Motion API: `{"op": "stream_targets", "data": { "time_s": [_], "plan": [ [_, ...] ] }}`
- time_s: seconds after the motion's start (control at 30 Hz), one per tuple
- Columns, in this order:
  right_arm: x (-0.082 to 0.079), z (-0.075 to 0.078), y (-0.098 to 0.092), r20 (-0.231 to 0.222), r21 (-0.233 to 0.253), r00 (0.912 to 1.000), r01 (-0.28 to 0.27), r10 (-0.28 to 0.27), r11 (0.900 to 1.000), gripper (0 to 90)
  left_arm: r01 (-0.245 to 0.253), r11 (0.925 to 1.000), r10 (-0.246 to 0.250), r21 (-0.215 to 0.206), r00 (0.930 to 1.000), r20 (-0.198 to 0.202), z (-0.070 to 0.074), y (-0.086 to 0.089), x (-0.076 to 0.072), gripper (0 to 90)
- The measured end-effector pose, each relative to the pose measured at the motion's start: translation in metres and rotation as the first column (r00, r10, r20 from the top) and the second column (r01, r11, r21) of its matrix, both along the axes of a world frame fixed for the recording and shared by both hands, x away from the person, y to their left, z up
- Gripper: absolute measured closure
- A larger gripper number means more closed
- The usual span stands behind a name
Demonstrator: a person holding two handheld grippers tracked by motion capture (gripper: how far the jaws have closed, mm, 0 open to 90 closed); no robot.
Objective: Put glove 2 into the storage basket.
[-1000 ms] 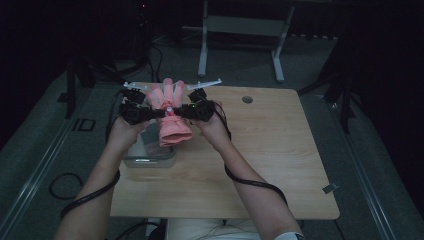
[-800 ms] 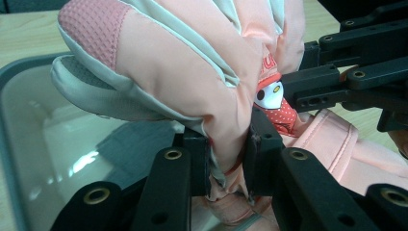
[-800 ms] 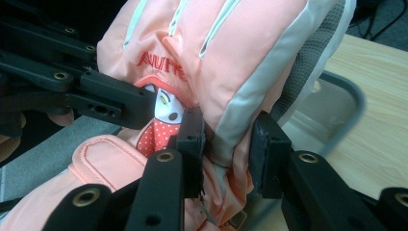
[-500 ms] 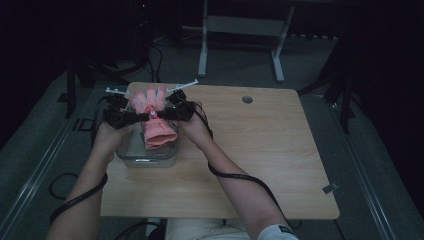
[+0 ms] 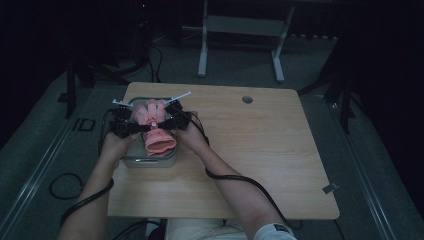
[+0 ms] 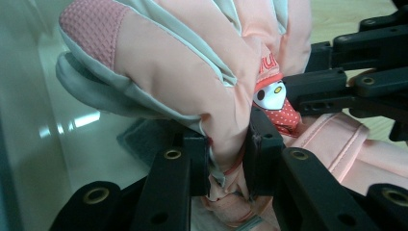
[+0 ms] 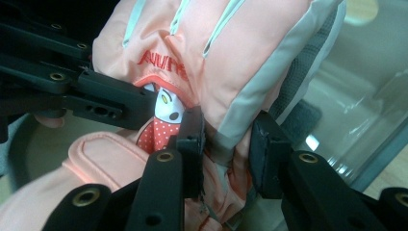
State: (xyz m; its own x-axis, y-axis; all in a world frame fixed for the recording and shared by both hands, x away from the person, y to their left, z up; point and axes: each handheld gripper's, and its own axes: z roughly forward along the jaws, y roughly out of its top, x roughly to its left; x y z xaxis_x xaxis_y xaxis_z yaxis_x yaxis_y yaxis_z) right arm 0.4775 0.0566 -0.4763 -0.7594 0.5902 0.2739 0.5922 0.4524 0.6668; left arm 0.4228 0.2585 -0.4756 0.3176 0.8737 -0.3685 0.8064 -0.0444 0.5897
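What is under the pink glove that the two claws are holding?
Under the pink glove is a clear plastic bin on the wooden table. A dark grey item lies inside; the glove covers the rest of the bin's floor.

Pretty crowded at the left end of the table (image 5: 260, 165): the clear bin (image 5: 150, 161) sits there and the pink glove (image 5: 155, 135) hangs right over its opening, pinched from both sides by the left gripper (image 5: 131, 128) and right gripper (image 5: 167, 122), so no way straight down into it. The bin's walls hem the glove in close. Everything right of the hands is open wood, apart from a small grommet hole (image 5: 247, 99) near the far edge.
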Motion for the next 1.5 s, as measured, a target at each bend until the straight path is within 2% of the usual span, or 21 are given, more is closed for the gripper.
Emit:
{"op": "stream_targets", "data": {
  "time_s": [0.1, 0.37, 0.43, 0.53, 0.6, 0.63, 0.8, 0.93, 1.0, 1.03, 1.1, 1.17, 1.23, 1.33, 1.5],
  "plan": [
    [0.003, -0.007, 0.002, -0.019, -0.023, 0.9998, 0.001, -0.002, 1.000, 69.0, -0.012, 0.9998, 0.013, 0.016, 0.9996, -0.027, -0.005, -0.002, 0.003, 73.3],
    [0.009, -0.012, 0.005, -0.057, -0.031, 0.9983, 0.007, -0.008, 1.000, 67.2, -0.039, 0.9976, 0.041, 0.058, 0.9979, -0.050, -0.006, -0.005, 0.006, 71.4],
    [0.011, -0.013, 0.005, -0.068, -0.034, 0.9976, 0.013, -0.015, 0.999, 65.5, -0.055, 0.9953, 0.060, 0.079, 0.9964, -0.059, -0.006, -0.006, 0.007, 68.5],
    [0.014, -0.012, 0.006, -0.065, -0.034, 0.9978, 0.015, -0.017, 0.999, 62.0, -0.084, 0.9928, 0.088, 0.085, 0.9947, -0.053, -0.007, -0.005, 0.007, 63.0],
    [0.014, -0.011, 0.005, -0.061, -0.034, 0.9980, 0.016, -0.018, 0.999, 62.0, -0.084, 0.9928, 0.088, 0.085, 0.9947, -0.053, -0.007, -0.005, 0.007, 61.2],
    [0.015, -0.008, 0.002, -0.050, -0.036, 0.9987, 0.011, -0.013, 0.999, 59.0, -0.089, 0.9934, 0.093, 0.073, 0.9945, -0.049, -0.007, -0.004, 0.008, 56.8],
    [0.013, 0.006, -0.008, 0.015, -0.027, 0.9996, 0.025, -0.025, 0.999, 54.5, -0.106, 0.9834, 0.110, 0.147, 0.9938, -0.017, -0.006, -0.009, 0.009, 43.9],
    [0.010, 0.011, -0.015, 0.024, -0.005, 0.9993, 0.030, -0.030, 1.000, 52.4, -0.115, 0.9773, 0.116, 0.178, 0.9932, 0.001, -0.005, -0.011, 0.009, 36.1],
    [0.009, 0.011, -0.016, 0.019, 0.005, 0.9994, 0.031, -0.031, 1.000, 52.4, -0.115, 0.9773, 0.116, 0.178, 0.9932, 0.001, -0.005, -0.011, 0.009, 33.9],
    [0.008, 0.011, -0.019, 0.023, 0.010, 0.9992, 0.031, -0.032, 0.999, 51.9, -0.129, 0.9757, 0.129, 0.177, 0.9916, 0.011, -0.006, -0.010, 0.010, 29.6],
    [0.007, 0.010, -0.022, 0.022, 0.014, 0.9993, 0.028, -0.029, 1.000, 51.3, -0.154, 0.9782, 0.154, 0.139, 0.9880, 0.013, -0.007, -0.006, 0.010, 25.9],
    [0.006, 0.010, -0.025, 0.024, 0.015, 0.9993, 0.027, -0.028, 1.000, 51.7, -0.161, 0.9786, 0.160, 0.128, 0.9869, 0.018, -0.007, -0.004, 0.009, 23.1],
    [0.004, 0.013, -0.031, 0.028, 0.027, 0.9991, 0.032, -0.033, 0.999, 51.6, -0.161, 0.9764, 0.156, 0.145, 0.9867, 0.046, -0.004, -0.003, 0.007, 20.2],
    [0.003, 0.018, -0.037, 0.038, 0.035, 0.9988, 0.030, -0.032, 0.999, 51.4, -0.162, 0.9686, 0.150, 0.189, 0.9858, 0.076, -0.001, -0.004, 0.005, 15.8],
    [0.002, 0.023, -0.046, 0.049, 0.043, 0.9980, 0.038, -0.041, 0.998, 50.8, -0.166, 0.9699, 0.152, 0.178, 0.9842, 0.091, 0.003, -0.001, 0.004, 13.6]
  ]
}}
